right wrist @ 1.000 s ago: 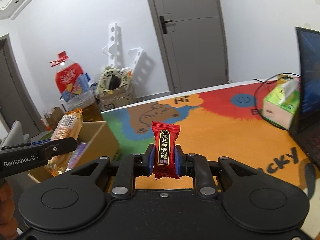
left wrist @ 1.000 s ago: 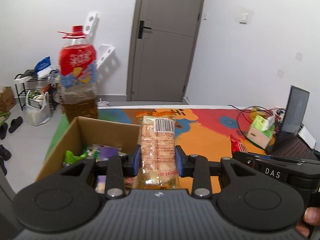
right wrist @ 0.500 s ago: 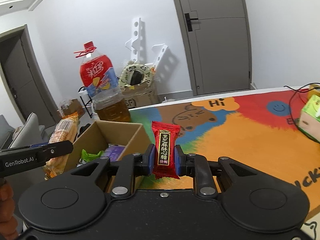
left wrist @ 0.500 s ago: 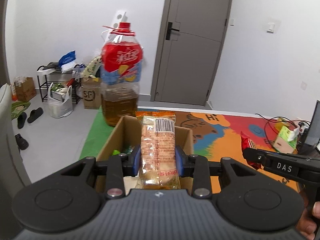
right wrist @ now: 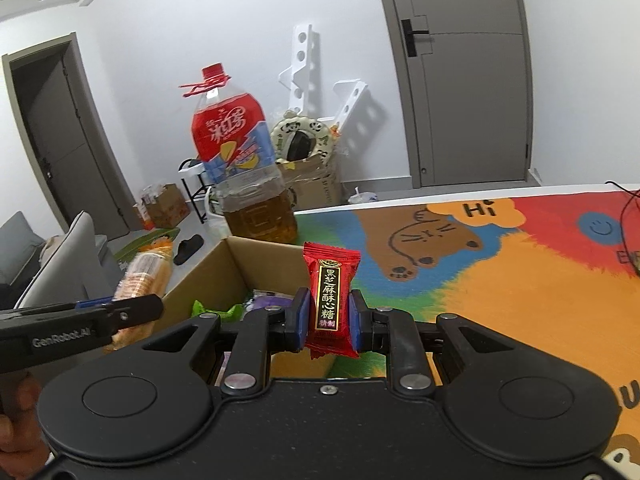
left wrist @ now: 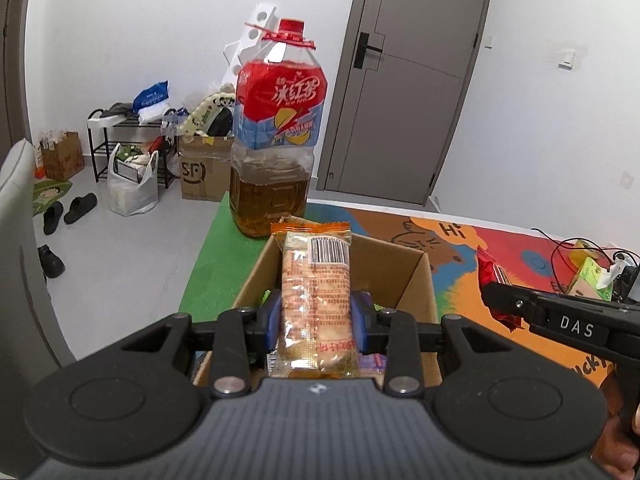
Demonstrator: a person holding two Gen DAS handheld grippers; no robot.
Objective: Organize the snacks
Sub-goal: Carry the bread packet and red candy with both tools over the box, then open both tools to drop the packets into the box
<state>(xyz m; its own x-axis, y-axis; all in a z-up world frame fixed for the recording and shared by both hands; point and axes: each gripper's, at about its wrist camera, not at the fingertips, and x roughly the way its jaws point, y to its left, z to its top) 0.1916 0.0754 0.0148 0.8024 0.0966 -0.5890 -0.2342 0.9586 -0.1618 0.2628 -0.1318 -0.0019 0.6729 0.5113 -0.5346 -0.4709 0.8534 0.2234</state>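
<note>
A long, glossy cracker packet (left wrist: 316, 296), clear film over pale orange biscuits with crimped ends and a barcode near its top, stands upright between the blue-padded fingers (left wrist: 273, 316) of the left gripper (left wrist: 316, 318), which are clamped on its lower half. It hangs above the open cardboard box (left wrist: 416, 280), a plain brown corrugated carton with straight walls and a raw rim, in which a green crinkled wrapper (right wrist: 216, 310) and a purple one (right wrist: 268, 300) lie. Just to the right, the right gripper (right wrist: 329, 316) has its fingers pressed against a small red candy packet (right wrist: 331, 300), shiny foil with a black and gold label panel and a zigzag top edge, held upright near the box's right wall. Behind the box stands a large clear plastic bottle (left wrist: 276, 140), ribbed and squarish, holding amber liquid in its lower part under a red and blue label and a red cap with handle. Box and bottle sit on a counter covered by a soft-looking mat (right wrist: 520, 272) printed in flat green, blue, orange and red with a cartoon animal. Farther right a green tissue box (left wrist: 592, 280) sits among thin black cables. A grey panelled door (left wrist: 408, 80) closes the white wall behind.
</note>
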